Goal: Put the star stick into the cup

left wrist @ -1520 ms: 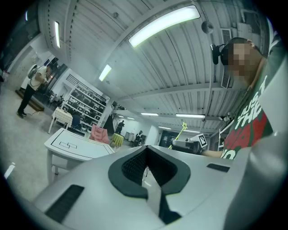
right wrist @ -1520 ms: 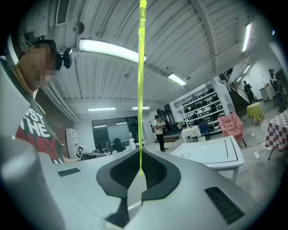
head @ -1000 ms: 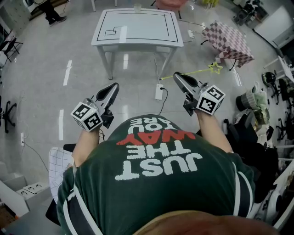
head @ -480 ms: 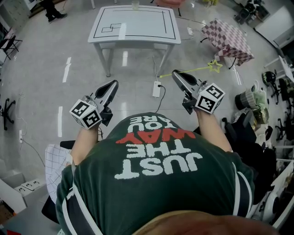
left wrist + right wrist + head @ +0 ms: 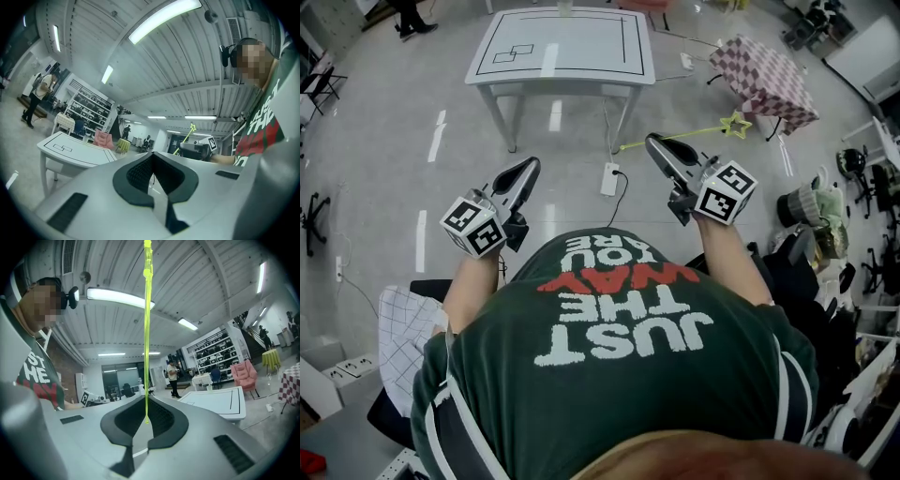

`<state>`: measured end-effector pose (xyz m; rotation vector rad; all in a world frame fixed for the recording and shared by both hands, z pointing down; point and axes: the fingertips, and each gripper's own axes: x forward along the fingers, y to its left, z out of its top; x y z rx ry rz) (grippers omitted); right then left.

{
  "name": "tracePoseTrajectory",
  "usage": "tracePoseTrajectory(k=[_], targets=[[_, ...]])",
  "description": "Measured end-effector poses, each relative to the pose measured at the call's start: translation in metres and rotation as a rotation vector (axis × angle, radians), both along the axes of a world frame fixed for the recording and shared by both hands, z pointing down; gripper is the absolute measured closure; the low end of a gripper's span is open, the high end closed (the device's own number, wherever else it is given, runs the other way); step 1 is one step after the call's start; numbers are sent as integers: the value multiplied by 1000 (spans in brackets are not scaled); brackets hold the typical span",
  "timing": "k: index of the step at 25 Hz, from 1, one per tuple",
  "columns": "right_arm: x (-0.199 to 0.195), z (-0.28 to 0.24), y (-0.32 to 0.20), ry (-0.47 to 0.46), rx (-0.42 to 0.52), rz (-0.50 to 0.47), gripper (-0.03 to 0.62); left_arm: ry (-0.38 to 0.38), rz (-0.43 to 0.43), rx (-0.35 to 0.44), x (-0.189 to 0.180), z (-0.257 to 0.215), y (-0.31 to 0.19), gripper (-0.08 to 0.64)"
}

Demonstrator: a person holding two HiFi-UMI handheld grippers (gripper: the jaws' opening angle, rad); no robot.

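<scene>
In the head view the white bench point(image 5: 562, 47) has slid toward 10 o'clock, and its far edge now meets the top of the frame. The left tongs point(image 5: 529, 165) and the right tongs point(image 5: 652, 142), with the star stick point(image 5: 734, 124), have crept toward 12 o'clock. The power strip point(image 5: 607, 178) on the floor has drifted toward 10 o'clock.

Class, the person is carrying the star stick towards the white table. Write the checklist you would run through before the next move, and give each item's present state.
1. Star stick is clamped in the right gripper: ok, jaws shut on its lower end.
2. Stick is straight and unbent: ok.
3. Left gripper is free to help: ok, jaws shut on nothing.
4. White table is ahead and in view: ok.
5. Cup can be found on the table: cannot tell, nothing there is clear enough.
6. Floor path is safe: not ok, a power strip and its cable lie in front of the table.
</scene>
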<state>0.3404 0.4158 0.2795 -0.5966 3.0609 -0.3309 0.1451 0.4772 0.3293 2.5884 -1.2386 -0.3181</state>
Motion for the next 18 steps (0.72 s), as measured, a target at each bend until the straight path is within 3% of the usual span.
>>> tracePoseTrajectory(k=[10,18], targets=[[16,5,-31,-22,-13,-9,549,-26,16,-27,25,5,-24,551],[-39,19,-80,10,-30,7,549,-3,53,-43,-28,25,-77,551]])
